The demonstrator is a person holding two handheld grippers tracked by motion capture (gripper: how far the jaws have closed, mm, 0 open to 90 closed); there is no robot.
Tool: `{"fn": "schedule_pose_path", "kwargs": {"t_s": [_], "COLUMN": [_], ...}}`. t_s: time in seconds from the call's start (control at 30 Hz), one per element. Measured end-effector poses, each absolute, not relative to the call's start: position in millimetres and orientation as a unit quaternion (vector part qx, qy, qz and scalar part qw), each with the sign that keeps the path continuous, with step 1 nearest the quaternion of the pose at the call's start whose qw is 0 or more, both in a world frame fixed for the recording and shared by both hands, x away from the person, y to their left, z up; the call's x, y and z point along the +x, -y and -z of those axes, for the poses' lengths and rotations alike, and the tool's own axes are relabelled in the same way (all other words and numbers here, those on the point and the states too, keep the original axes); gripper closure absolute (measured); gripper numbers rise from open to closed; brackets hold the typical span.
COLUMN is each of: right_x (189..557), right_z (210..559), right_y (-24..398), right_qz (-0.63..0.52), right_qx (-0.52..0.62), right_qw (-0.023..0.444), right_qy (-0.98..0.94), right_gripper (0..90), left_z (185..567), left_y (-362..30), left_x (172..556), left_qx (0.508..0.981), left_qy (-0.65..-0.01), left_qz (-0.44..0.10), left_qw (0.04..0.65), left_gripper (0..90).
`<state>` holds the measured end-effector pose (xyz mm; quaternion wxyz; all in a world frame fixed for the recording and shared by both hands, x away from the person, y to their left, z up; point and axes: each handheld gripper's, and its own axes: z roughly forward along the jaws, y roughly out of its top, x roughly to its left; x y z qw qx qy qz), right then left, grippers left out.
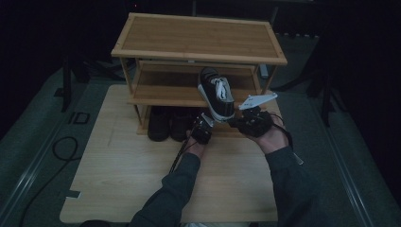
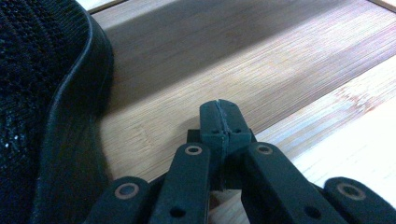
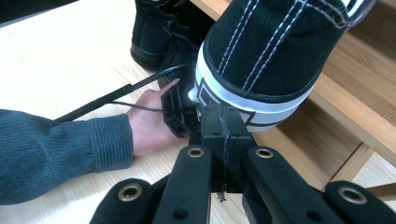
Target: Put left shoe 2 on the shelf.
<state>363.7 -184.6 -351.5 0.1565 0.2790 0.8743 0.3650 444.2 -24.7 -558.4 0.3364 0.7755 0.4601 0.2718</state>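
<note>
Left gripper (image 2: 220,122) jaws fully closed, nothing between, tips over wood beside dark shoe (image 2: 42,112). Right gripper (image 3: 223,127) jaws closed, empty, tips pressed against sneaker (image 1: 216,92) heel; sneaker tilted, toe on middle shelf (image 1: 161,87) of rack

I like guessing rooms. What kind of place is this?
Probably a staged shoe-storage corner: a three-tier bamboo shoe rack, dark shoes underneath, and a black canvas sneaker with white laces, on a pale wooden board.
</note>
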Motion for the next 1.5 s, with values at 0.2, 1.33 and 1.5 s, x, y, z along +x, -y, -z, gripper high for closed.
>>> {"fn": "schedule_pose_path", "kwargs": {"t_s": [0.2, 1.33, 1.5], "right_x": [365, 382, 386], "right_z": [351, 350, 349], "right_y": [185, 168, 162], "right_qz": [-0.362, -0.362, -0.363], "right_qx": [0.276, 0.277, 0.273], "right_qw": [0.16, 0.163, 0.161], "right_qy": [-0.876, -0.875, -0.876], "right_gripper": [90.0, 90.0, 90.0], "left_z": [558, 558, 558], "left_y": [24, 24, 24], "left_x": [444, 444, 444], "left_qx": [0.775, 0.776, 0.773], "left_qy": [-0.461, -0.461, -0.464], "left_qz": [-0.271, -0.269, -0.269], "left_qw": [0.337, 0.337, 0.339], "left_gripper": [90.0, 90.0, 90.0]}}
